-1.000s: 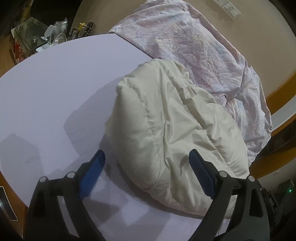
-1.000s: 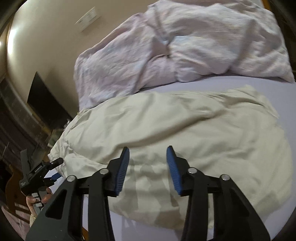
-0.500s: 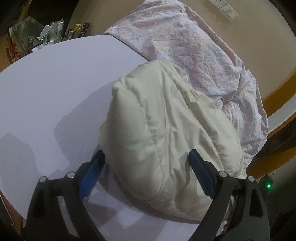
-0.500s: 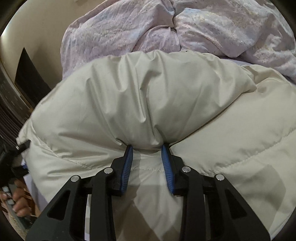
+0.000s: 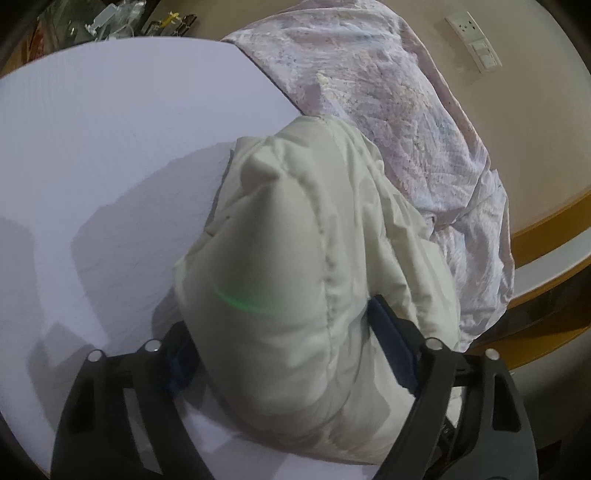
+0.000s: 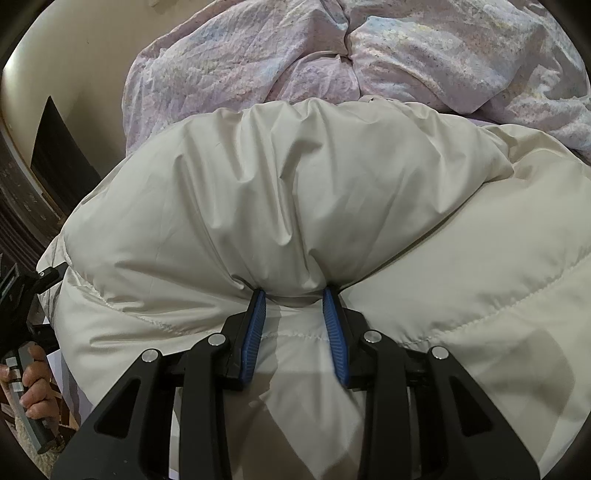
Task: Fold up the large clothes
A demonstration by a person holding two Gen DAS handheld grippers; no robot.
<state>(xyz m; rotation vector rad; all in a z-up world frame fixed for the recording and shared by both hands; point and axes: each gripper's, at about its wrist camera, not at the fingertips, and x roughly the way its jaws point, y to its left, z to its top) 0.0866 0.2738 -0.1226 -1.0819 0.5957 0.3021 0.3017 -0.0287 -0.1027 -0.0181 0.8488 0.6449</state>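
A cream puffy quilted jacket point(image 5: 295, 266) lies bunched on the lavender bed sheet point(image 5: 110, 147). My left gripper point(image 5: 284, 343) is wide open, and the jacket's end bulges between its blue pads point(image 5: 391, 343). In the right wrist view the same jacket point(image 6: 295, 192) fills the frame. My right gripper point(image 6: 293, 295) has its jaws partly closed, pinching a thick fold of the jacket between the blue pads point(image 6: 255, 325). The fold puffs up beyond the fingertips.
A crumpled pink-lilac floral duvet point(image 5: 388, 92) lies behind the jacket, against the beige wall with a socket plate point(image 5: 476, 40). It also shows in the right wrist view point(image 6: 332, 55). A cluttered side table point(image 5: 110, 18) stands far left. The wooden bed frame point(image 5: 546, 229) runs at right.
My right gripper moved into the jacket and closed on a fold of it. My left gripper moved forward, so the jacket's end now sits between its open jaws.
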